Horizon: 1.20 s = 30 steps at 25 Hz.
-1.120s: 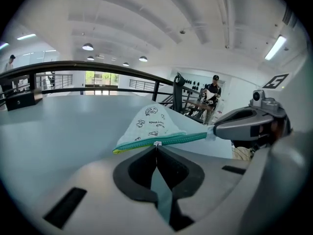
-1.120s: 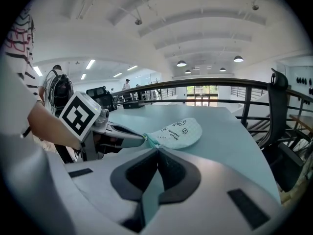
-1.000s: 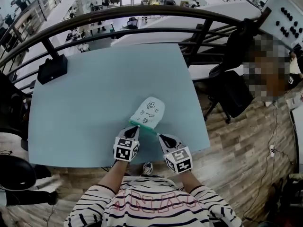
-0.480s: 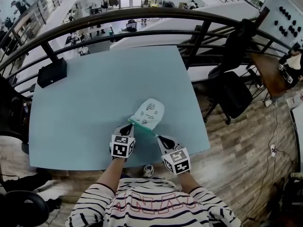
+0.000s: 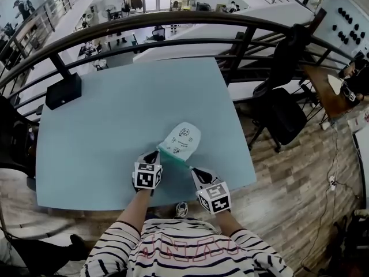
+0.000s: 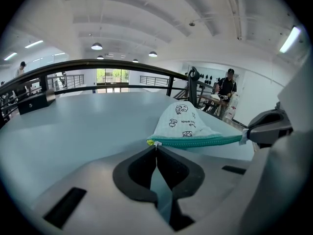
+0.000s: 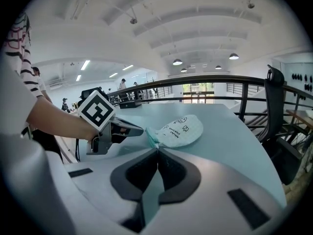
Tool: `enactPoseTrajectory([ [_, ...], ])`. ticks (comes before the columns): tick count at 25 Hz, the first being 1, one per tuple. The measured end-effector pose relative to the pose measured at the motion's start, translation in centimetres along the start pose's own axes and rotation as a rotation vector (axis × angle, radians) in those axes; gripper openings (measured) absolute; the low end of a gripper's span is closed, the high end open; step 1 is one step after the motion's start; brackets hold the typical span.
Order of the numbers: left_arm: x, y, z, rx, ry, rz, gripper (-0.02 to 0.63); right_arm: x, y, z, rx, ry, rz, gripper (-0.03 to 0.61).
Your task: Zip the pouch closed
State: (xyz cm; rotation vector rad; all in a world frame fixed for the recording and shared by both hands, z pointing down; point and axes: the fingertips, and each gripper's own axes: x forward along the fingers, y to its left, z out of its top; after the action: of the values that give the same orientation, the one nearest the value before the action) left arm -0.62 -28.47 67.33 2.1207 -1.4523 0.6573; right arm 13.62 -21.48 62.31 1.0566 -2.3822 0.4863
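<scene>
A white pouch (image 5: 182,139) with cartoon prints lies on the light blue table (image 5: 115,131), its teal zip edge (image 5: 173,156) facing me. My left gripper (image 5: 155,154) is shut at the left end of that edge, its tips pinching the small zip pull (image 6: 155,144). In the left gripper view the teal band (image 6: 195,141) runs rightwards, taut, to my right gripper (image 6: 266,129). My right gripper (image 5: 193,168) is shut on the pouch's other end (image 7: 152,139). The right gripper view shows the pouch (image 7: 178,130) lying just beyond its closed jaws, with the left gripper (image 7: 132,130) beside it.
A black box (image 5: 63,89) sits at the table's far left corner. A dark metal railing (image 5: 173,22) curves behind the table. To the right stands a chair with dark clothing (image 5: 285,111). The table's near edge (image 5: 173,194) runs just under both grippers.
My left gripper has slid a little to the left along the teal zip edge. The right gripper and the pouch have stayed where they were.
</scene>
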Motion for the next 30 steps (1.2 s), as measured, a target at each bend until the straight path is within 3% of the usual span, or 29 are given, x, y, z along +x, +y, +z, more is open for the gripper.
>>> enactPoseTrajectory([
  [14,-2.1,0.8,-2.6,0.058,0.119,-0.089,0.029,-0.1,1.5,-1.4,0.144,0.071,-0.145,0.032],
  [24,-8.6,2.2,0.1,0.089,-0.027,-0.146,0.028,-2.7,4.8,1.1,0.232,-0.030,-0.251,0.032],
  [30,-12.9,2.4,0.8,0.139,-0.079,-0.240,0.028,-3.4,7.7,2.9,0.250,-0.116,-0.279,0.031],
])
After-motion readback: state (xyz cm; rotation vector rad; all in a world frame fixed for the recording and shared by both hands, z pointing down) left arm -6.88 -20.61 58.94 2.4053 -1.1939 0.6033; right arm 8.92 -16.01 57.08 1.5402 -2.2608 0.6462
